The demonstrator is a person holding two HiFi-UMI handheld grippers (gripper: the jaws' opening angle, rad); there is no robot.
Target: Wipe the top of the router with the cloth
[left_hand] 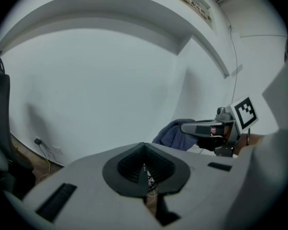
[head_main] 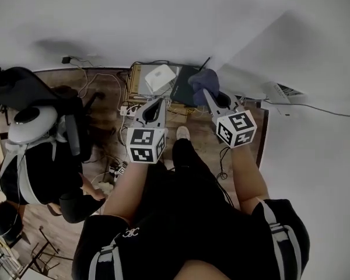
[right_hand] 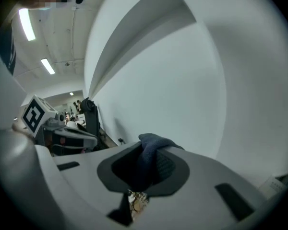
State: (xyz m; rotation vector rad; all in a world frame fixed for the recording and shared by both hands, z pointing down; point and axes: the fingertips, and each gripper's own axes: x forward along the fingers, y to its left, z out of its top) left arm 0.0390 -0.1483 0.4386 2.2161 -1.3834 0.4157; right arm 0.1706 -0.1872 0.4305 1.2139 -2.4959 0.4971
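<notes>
A white router lies on a low tan box by the wall, with a dark flat slab beside it on the right. My right gripper is shut on a blue cloth, held in the air just right of the router. In the right gripper view the cloth bunches between the pads and spills over the top. My left gripper hangs just in front of the router, shut with nothing in it. In the left gripper view the cloth and the right gripper show at the right.
A black office chair and a white rounded object stand at the left. Cables and a power strip lie on the wooden floor. White walls close in behind and to the right. The person's legs fill the foreground.
</notes>
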